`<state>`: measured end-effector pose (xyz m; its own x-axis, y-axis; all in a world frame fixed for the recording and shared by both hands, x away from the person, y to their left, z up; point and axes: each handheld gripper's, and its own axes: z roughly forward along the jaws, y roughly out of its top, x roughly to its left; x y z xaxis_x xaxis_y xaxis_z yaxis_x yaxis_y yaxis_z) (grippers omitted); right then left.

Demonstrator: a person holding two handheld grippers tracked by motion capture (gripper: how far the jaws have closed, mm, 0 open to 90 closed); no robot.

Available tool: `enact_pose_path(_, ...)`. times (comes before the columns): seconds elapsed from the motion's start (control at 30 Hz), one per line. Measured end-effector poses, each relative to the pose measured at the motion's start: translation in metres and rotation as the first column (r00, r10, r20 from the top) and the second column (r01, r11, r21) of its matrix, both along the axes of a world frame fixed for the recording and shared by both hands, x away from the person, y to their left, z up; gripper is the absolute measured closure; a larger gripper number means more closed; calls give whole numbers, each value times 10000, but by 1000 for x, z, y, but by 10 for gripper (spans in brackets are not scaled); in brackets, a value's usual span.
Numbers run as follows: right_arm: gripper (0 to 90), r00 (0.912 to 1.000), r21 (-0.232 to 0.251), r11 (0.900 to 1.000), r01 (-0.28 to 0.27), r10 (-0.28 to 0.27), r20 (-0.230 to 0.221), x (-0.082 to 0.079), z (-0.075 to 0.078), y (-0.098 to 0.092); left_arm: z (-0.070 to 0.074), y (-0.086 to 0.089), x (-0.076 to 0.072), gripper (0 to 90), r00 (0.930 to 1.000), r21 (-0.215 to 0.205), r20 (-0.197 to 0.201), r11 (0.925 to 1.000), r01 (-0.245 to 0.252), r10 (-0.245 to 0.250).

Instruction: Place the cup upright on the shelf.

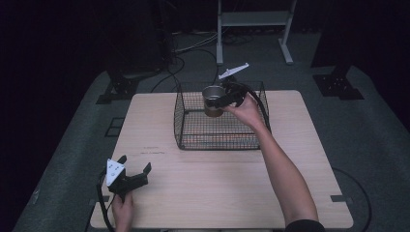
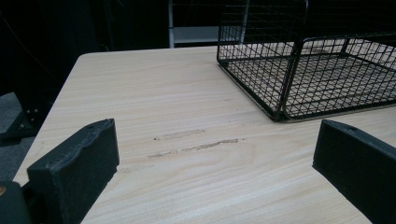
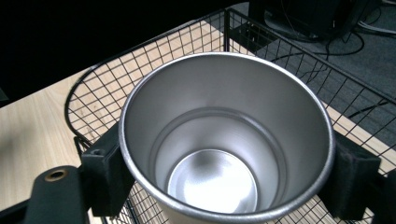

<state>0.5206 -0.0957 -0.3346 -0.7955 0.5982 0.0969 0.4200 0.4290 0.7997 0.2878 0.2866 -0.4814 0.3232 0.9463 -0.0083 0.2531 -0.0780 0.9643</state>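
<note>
Over the wire basket (image 1: 220, 118), right gripper (image 1: 227, 100) clamped on a steel cup (image 1: 212, 100), one jaw pressed to each side of the wall just under the rim, cup upright and mouth up, hanging inside the basket's outline toward its far edge. From the right gripper view, cup (image 3: 224, 140) looks empty and shiny, basket mesh (image 3: 102, 93) showing below and behind it, so probably not resting on the basket floor yet, though hard to call for sure. Looks like the step is setting the cup down in the basket. To do it well: keep it level, lower straight down, stay off the far wall of the basket so the rim doesn't catch the wire, and only let the jaws go once the base sits flat on the mesh. Smooth steel plus a tapered wall means a slack squeeze could let it slide, so keep the pressure steady till touchdown. Well back from the basket, near the front left corner of the bench (image 1: 217, 193), left gripper (image 1: 133, 171) parked with jaws spread wide and nothing between them, just bare bench (image 2: 187, 140) and the basket's corner (image 2: 280, 112) ahead. Fine to leave it idling there, out of the way.
</note>
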Motion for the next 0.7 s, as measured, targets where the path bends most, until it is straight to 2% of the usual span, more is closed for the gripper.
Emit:
enact_pose_path(0.13, 179, 9999, -199, 9998, 56, -58, -128, 4, -7, 2, 0, 0, 0, 0, 10000, -54, 12, 10000, -17, 17)
enact_pose_path(0.5, 179, 9988, -256, 9994, 224, -234, -429, 13, -27, 3, 0, 0, 0, 0, 10000, -43, 46, 10000, -7, 7)
enact_pose_path(0.57, 179, 9975, -380, 9987, 327, -350, -609, 15, -33, 4, 0, 0, 0, 0, 10000, -69, 34, 10000, -12, 12)
enact_pose_path(0.7, 179, 9967, -489, 9981, 374, -408, -695, 18, -40, 4, 0, 0, 0, 0, 10000, -63, 15, 10000, -3, 3)
